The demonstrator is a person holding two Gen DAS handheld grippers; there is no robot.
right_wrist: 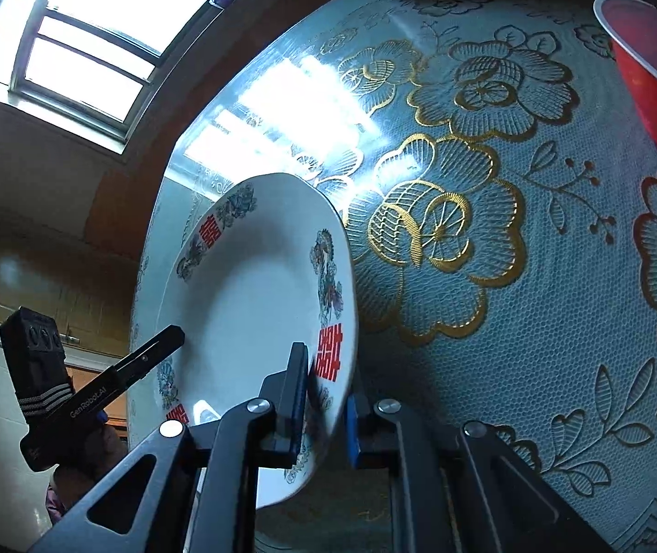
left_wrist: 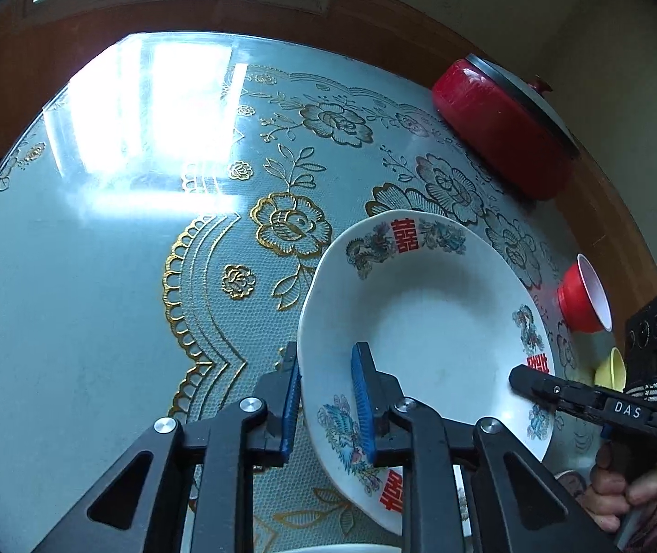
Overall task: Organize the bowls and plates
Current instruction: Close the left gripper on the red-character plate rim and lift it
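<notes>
The left gripper (left_wrist: 328,396) has its blue pads (left_wrist: 363,408) closed on the rim of the white plate (left_wrist: 439,318): one pad lies under the rim on the outside, the other on the decorated inner face, with the rim pinched between them at about 8 o'clock on the plate. In the left wrist view the plate fills the space from the centre toward 4 o'clock, tilted, over the glass-topped table (left_wrist: 121,253) with its gold flower cloth. At the plate's 4 o'clock edge the right gripper (right_wrist: 326,408) takes the opposite rim, its jaws nearly shut with the rim between the pads, one pad on the inner face by the red characters, the other behind the rim. A red pot (left_wrist: 499,129) with a dark lid stands at 1 o'clock near the table's edge. A red bowl (left_wrist: 584,295) sits at 3 o'clock, well apart from the plate, and a small yellow bowl (left_wrist: 612,368) just below it. A hand (left_wrist: 618,493) grips the right gripper's handle at 4 o'clock.
</notes>
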